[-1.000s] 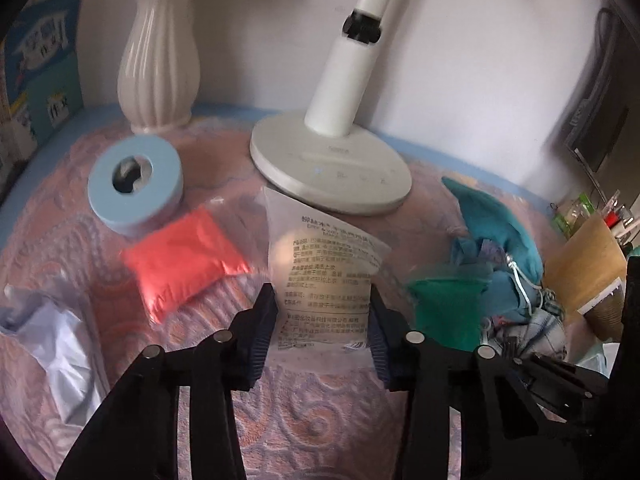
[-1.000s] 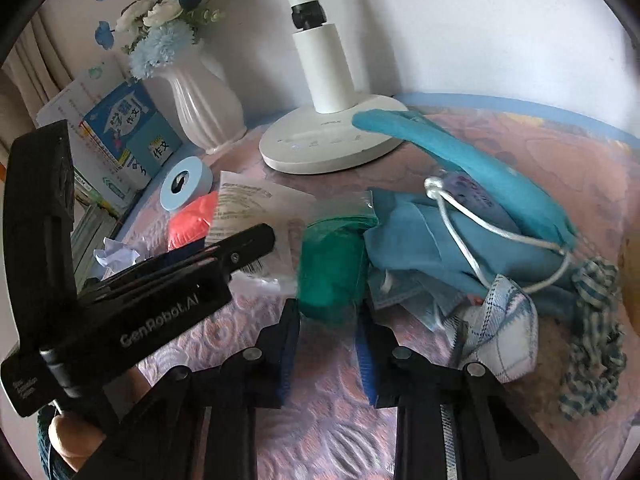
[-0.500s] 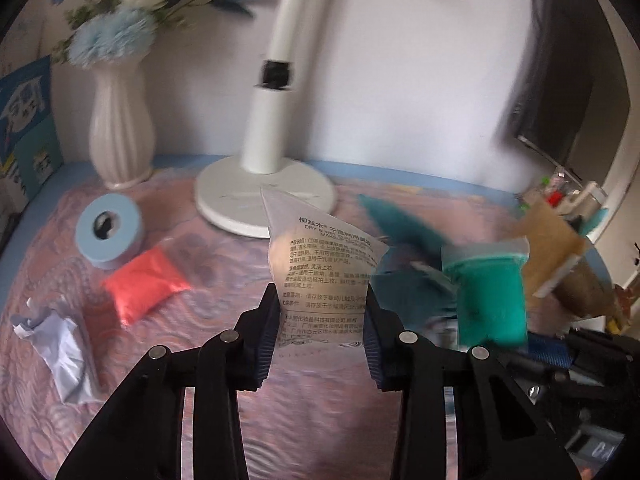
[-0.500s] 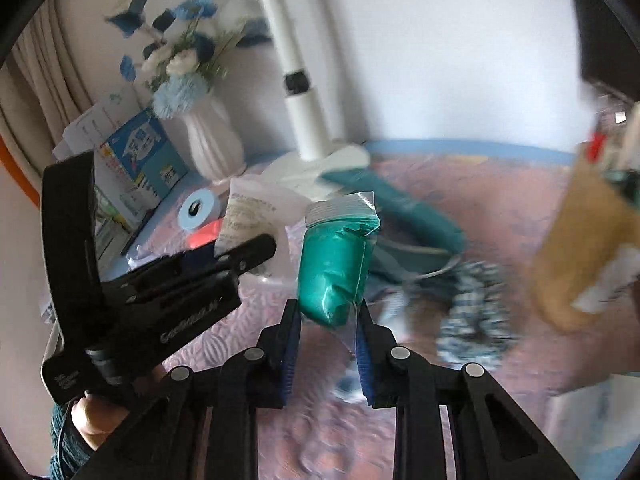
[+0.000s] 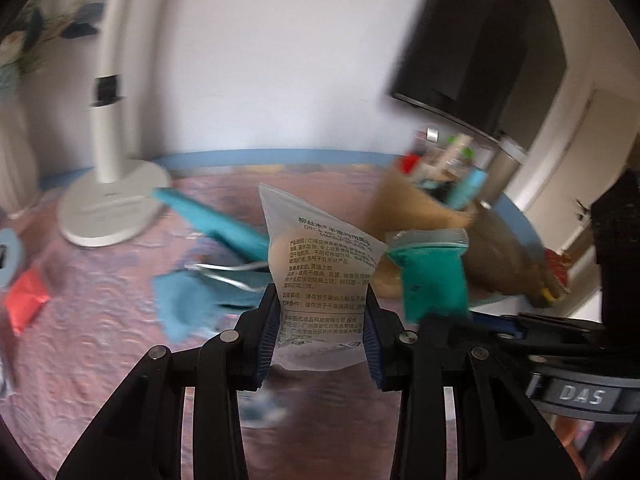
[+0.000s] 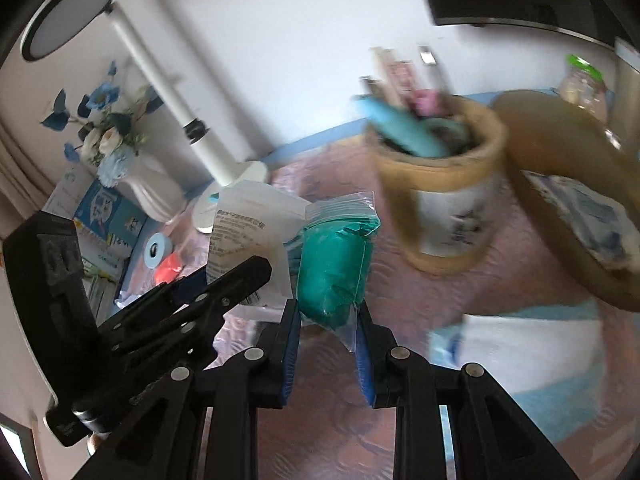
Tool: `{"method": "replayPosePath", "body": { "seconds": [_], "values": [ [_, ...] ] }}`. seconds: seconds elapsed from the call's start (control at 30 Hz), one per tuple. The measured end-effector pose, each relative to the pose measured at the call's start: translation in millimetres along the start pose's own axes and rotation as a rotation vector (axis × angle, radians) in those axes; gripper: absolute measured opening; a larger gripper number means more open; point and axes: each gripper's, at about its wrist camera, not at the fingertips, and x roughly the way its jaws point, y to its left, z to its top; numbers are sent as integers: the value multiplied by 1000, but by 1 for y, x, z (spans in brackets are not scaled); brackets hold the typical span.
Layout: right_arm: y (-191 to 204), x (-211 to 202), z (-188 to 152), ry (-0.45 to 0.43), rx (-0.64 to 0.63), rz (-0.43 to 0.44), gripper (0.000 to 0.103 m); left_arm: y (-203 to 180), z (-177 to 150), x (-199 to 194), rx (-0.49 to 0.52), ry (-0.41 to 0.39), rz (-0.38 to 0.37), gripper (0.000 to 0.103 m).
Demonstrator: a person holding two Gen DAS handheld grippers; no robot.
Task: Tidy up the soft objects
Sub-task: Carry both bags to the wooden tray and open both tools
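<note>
Both packets are lifted off the tabletop (image 5: 120, 344), the left gripper (image 5: 320, 340) jaws pinching the printed clear pouch (image 5: 320, 264) and the right gripper (image 6: 326, 344) jaws pinching the green bag (image 6: 334, 268), while the red packet (image 5: 24, 306) and blue cloth (image 5: 188, 304) lie unsorted.

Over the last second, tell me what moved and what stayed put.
Both grippers lifted their bags off the pink tablecloth and swung toward the tan cup of pens. The left gripper still clamps the printed clear bag; the right gripper still clamps the green bag. The red packet, lamp base and blue cloths stayed where they were.
</note>
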Motion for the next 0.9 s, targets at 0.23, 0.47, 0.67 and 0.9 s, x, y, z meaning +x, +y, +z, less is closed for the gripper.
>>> {"method": "replayPosePath", "body": {
  "seconds": [0.23, 0.47, 0.67, 0.9],
  "values": [
    [-32, -22, -4, -6, 74, -28, 25, -31, -3, 15, 41, 44, -56, 34],
    [-63, -49, -8, -48, 134, -49, 25, -64, -4, 18, 75, 53, -140, 34],
    [-89, -71, -9, -107, 171, -110, 25, -97, -1, 24, 152, 57, -178, 34],
    [-127, -98, -5, -179, 241, -142, 25, -142, 16, 50, 233, 75, -235, 34]
  ]
}}
